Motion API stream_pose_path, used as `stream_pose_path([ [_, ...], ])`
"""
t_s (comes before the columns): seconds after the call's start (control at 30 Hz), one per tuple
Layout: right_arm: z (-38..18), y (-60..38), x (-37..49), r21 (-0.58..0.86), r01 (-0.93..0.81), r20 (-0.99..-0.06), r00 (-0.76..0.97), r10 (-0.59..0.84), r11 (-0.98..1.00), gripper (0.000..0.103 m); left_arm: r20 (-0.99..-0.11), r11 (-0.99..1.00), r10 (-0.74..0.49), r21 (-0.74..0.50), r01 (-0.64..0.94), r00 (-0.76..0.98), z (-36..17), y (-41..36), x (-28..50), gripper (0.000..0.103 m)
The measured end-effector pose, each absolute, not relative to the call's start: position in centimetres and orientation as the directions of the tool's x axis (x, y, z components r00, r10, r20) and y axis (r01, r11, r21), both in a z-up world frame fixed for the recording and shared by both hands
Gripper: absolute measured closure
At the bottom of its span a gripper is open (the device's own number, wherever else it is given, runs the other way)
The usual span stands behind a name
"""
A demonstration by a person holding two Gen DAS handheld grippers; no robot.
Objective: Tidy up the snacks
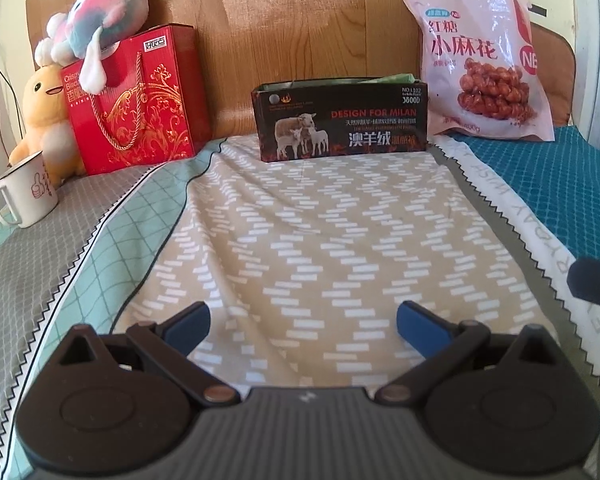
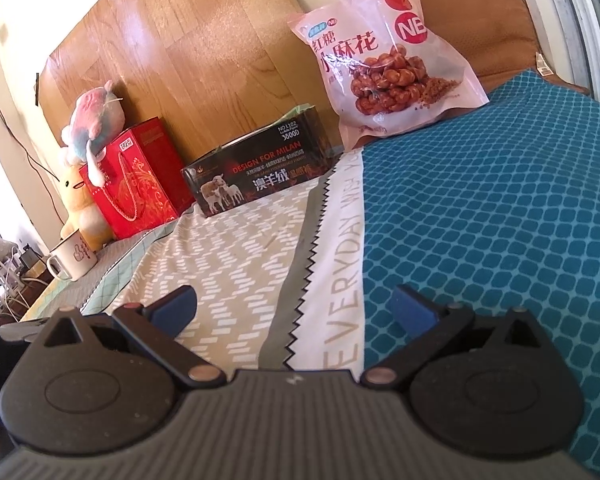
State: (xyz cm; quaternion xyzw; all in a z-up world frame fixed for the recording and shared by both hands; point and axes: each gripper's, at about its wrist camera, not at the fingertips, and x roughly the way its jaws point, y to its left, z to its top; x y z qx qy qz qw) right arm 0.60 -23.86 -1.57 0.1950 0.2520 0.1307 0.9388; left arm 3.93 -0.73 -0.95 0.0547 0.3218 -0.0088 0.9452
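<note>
You have one pink snack bag leaning at the back, one black box printed with sheep, and one red gift box with a cord handle. You can count two plush toys: one yellow duck and one pink and blue toy on top of the gift box. There is one white mug
</note>
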Motion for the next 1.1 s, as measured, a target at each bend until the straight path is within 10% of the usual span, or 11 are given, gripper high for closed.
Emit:
stream_pose_path([
  [1.1,-1.42,-22.91,0.46,0.372,-0.193,-0.431,0.831,0.353,0.908,0.000,-0.588,0.991,0.030,0.124,0.053,0.809,-0.95,-0.62,3.47,0.000],
])
